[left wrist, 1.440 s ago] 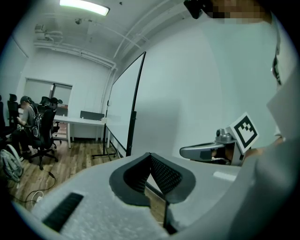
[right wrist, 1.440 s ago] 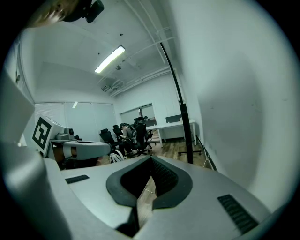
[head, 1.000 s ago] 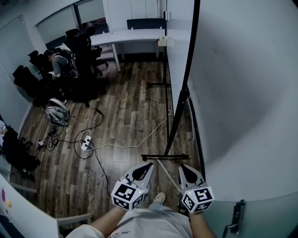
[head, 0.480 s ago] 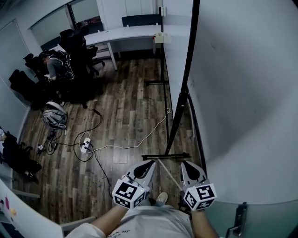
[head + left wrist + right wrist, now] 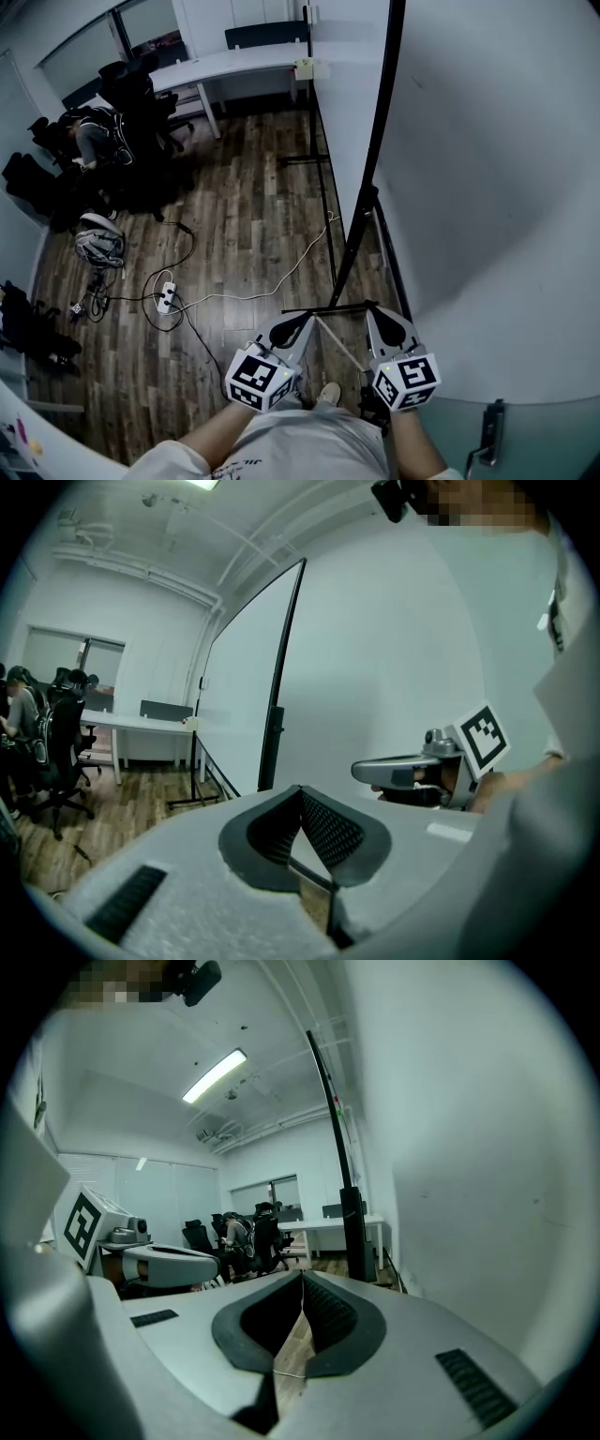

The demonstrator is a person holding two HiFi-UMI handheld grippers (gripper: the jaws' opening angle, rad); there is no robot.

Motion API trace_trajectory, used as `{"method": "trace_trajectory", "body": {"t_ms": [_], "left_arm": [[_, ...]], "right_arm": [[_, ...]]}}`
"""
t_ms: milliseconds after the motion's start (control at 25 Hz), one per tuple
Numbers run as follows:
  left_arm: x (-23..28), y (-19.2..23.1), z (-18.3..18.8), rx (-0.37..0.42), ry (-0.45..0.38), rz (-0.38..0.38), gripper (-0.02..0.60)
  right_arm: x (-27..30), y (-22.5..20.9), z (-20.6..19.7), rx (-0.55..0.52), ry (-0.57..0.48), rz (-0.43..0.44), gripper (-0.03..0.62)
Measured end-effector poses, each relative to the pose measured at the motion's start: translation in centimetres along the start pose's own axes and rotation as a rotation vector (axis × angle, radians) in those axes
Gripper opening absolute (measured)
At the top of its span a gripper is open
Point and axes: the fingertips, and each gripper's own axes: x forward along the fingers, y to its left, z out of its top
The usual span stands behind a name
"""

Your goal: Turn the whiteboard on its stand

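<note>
left gripper (image 5: 296,324) and right gripper (image 5: 382,315) both closed on nothing, side by side near the stand foot (image 5: 323,308). whiteboard (image 5: 487,187) upright along the floor's (image 5: 244,216) right edge. looks like approach; next probably opens jaws onto the black side post (image 5: 361,220).

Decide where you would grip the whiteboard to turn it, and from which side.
Probably its black side edge, approached from the open-floor side: that narrow straight rail fits between jaws, whereas the whiteboard face is broad and flat.
</note>
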Motion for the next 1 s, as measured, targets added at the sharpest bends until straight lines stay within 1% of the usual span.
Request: {"method": "trace_trajectory", "body": {"t_ms": [520, 560, 640, 760, 880, 1000], "left_arm": [[2.4, 3.5, 0.3, -0.011, 0.003, 0.004, 0.009], [2.6, 3.8, 0.4, -0.01, 0.003, 0.005, 0.009], [3.3, 4.4, 0.4, 0.0, 0.007, 0.012, 0.009], [4.7, 5.2, 0.2, 0.011, 0.014, 0.015, 0.009], [5.0, 5.9, 0.4, 0.004, 0.012, 0.019, 0.009], [5.0, 6.4, 0.8, -0.005, 0.005, 0.022, 0.009]], "right_arm": [[6.5, -4.0, 4.0, -0.039, -0.044, -0.063, 0.014], [7.2, -4.3, 4.2, -0.042, -0.045, -0.064, 0.026], [8.5, -5.2, 4.6, -0.044, -0.045, -0.064, 0.077], [10.2, -6.6, 4.5, -0.041, -0.037, -0.069, 0.111], [11.8, -7.5, 4.3, -0.034, -0.027, -0.087, 0.152], [13.5, -8.1, 4.4, -0.025, -0.022, -0.098, 0.173]]}}
